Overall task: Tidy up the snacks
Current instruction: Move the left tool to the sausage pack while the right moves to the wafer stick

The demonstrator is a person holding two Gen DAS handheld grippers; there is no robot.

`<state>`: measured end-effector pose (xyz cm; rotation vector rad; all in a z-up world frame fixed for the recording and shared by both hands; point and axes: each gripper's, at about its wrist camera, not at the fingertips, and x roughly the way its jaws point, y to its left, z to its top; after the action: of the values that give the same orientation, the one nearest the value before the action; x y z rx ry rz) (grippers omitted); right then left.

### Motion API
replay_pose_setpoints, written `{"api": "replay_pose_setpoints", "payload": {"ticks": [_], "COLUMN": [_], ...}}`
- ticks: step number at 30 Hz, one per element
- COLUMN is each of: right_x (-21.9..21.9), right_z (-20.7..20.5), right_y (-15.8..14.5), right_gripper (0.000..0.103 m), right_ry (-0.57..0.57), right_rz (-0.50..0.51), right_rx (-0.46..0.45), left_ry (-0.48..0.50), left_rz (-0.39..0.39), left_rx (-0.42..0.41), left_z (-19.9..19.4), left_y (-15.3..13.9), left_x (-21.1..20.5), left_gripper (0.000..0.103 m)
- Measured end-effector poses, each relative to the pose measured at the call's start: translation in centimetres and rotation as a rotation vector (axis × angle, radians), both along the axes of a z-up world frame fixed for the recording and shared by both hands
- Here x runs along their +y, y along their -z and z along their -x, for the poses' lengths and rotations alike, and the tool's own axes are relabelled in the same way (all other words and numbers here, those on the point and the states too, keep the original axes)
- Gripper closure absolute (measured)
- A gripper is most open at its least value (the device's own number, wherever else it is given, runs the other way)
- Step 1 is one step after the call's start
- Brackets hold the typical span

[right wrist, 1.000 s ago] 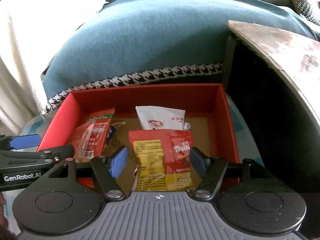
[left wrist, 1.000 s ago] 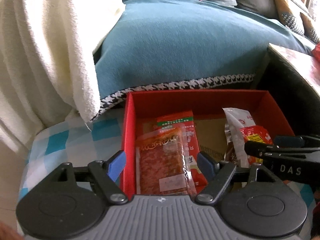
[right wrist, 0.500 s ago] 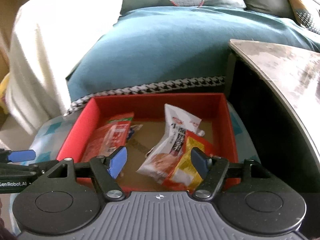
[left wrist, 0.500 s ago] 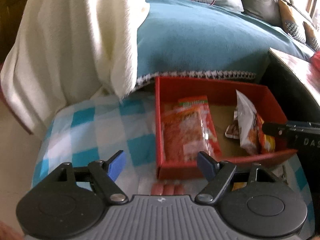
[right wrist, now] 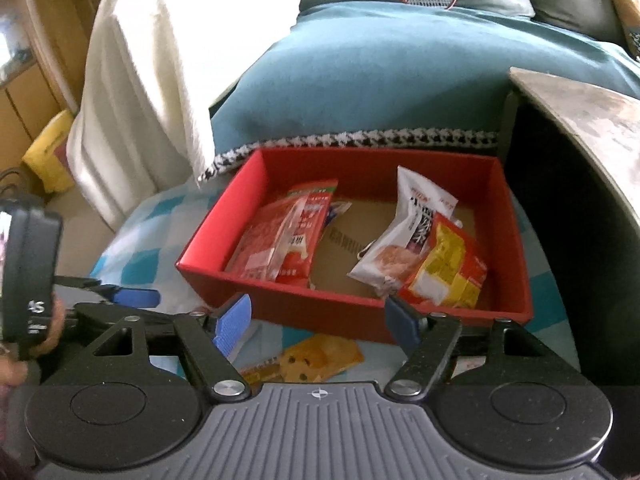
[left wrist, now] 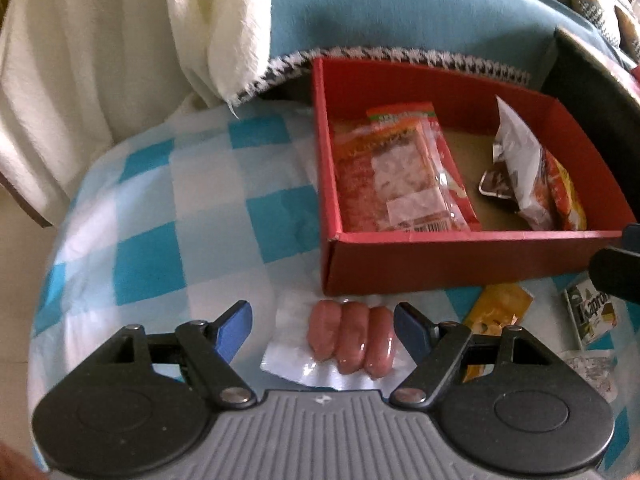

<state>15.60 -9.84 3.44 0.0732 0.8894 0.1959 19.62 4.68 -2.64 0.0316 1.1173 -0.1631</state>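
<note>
- The sausage pack (left wrist: 340, 344) is seen on the checked cloth (left wrist: 208, 200), just outside the red box's (left wrist: 440, 264) near wall, between the parted, empty fingers of the left gripper (left wrist: 322, 326); its links run away from the camera.
- The right gripper (right wrist: 316, 322), jaws opening and empty, hangs over the yellow packet (right wrist: 320, 360).
- A second ago both grippers were seen over the box; a red-yellow pack then between the right fingers now lies inside.

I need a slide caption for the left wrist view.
Open left gripper above clear pack of three sausages, before red cardboard box.

A teal sofa (right wrist: 400, 80) draped with a cream blanket (right wrist: 168, 60); dark side table (right wrist: 580, 128) right, daylight falling.
</note>
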Motion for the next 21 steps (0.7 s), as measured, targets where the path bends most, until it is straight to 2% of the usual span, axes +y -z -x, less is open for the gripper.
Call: {"api": "replay_pose_setpoints", "payload": {"ticks": [2, 5, 11, 16, 21], "right_x": [0.0, 0.1, 0.1, 0.1, 0.2], "right_z": [-0.2, -0.4, -0.6, -0.8, -0.4], "right_y": [0.3, 0.5, 1.2, 1.2, 1.0], "right_gripper": [0.024, 0.024, 0.023, 0.023, 0.017], "right_ry": [-0.003, -0.005, -0.011, -0.015, -0.036], "right_rz": [-0.001, -0.003, 0.0, -0.006, -0.02], "right_rx": [0.007, 0.012, 0.031, 0.044, 0.053], "left_ry": [-0.001, 0.007, 0.044, 0.107, 0.205], "left_rz": [-0.01, 0.017, -0.054, -0.038, -0.02], "left_rx": [0.001, 0.027, 0.017, 0.043, 0.134], "left_z": [-0.4, -1.2, -1.3, 1.3, 5.4], "left_y": [0.5, 1.1, 2.0, 1.8, 1.2], "left_x": [-0.4, -0.8, -2.4, -2.8, -2.9], "left_gripper": [0.031, 0.03, 0.027, 0.027, 0.029]}}
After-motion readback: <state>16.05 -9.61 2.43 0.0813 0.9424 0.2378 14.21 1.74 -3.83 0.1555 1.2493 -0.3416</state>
